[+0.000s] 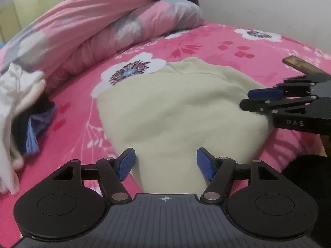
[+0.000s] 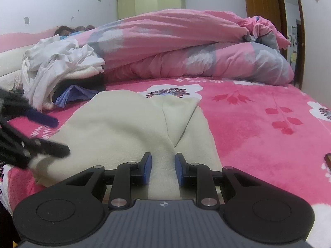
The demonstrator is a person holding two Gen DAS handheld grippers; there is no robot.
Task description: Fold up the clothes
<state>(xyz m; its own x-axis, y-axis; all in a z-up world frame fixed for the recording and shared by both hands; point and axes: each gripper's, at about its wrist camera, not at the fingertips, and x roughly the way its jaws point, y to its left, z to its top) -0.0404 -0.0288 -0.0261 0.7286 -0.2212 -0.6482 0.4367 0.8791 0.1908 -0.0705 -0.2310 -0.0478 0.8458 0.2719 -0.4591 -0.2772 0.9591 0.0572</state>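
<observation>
1. Currently a cream garment, already partly folded, lies flat mid-frame on the pink floral bed sheet, in front of the rolled duvet.
2. Left tool hangs over the garment's near edge, blue pads spread wide and gripping nothing.
3. Right tool has its jaws narrow with cream cloth lying between the pads; whether they pinch it I cannot tell.
4. Judging by this, another fold is being set up; next, the left tool likely needs to close on its edge.
5. Unfolded laundry waits at the upper left of the right view.
6. Lettering "DAS" shows on the right tool's body in the left view.
</observation>
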